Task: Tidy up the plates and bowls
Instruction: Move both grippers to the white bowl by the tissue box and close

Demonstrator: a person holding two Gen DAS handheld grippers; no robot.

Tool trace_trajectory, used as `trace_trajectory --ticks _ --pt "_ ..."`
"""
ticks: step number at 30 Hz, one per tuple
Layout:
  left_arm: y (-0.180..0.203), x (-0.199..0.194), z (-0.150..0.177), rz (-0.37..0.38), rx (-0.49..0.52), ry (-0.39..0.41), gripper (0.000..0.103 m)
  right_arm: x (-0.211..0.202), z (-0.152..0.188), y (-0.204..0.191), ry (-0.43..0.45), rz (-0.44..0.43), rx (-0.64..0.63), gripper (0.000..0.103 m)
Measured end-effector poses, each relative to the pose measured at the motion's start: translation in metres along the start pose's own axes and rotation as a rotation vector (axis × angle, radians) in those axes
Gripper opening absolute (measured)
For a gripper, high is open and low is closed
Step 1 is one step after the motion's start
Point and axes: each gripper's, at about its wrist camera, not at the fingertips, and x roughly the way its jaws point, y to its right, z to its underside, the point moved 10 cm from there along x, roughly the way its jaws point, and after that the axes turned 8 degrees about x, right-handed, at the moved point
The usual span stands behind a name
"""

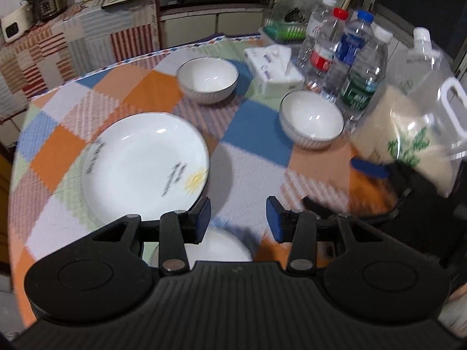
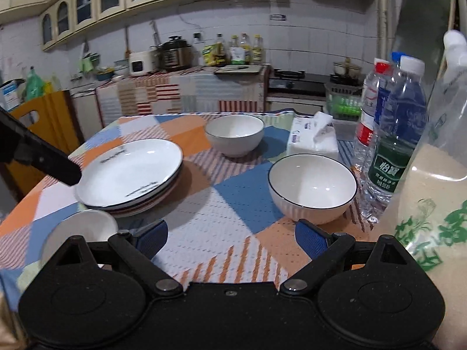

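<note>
Bowls (image 2: 312, 188) (image 2: 235, 138) empty; plates (image 2: 131, 172) stacked; both tongs (image 1: 238, 218) (image 2: 232, 237) apart, gripping nothing.

"怡寶" on the green bottle label (image 2: 386, 172)

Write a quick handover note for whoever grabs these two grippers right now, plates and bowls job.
Left gripper: open, empty, above the table.
Right gripper: open, empty.
Plates: stacked on the left of the checked tablecloth.
Far bowl and near bowl: apart, not stacked; near one sits beside the water bottles.
A third white dish lies at the near edge, partly hidden.
Left: gather the bowls.
</note>
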Motion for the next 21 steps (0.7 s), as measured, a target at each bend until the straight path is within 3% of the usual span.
trace_trajectory --ticks 10,21 --pt "0.034 0.075 -0.040 0.077 0.008 0.067 0.041 0.060 0.014 0.024 0.034 0.167 0.120 0.096" --pt "0.047 0.151 -0.071 0.104 -0.061 0.024 0.041 0.102 0.015 0.062 -0.022 0.256 0.204 0.094"
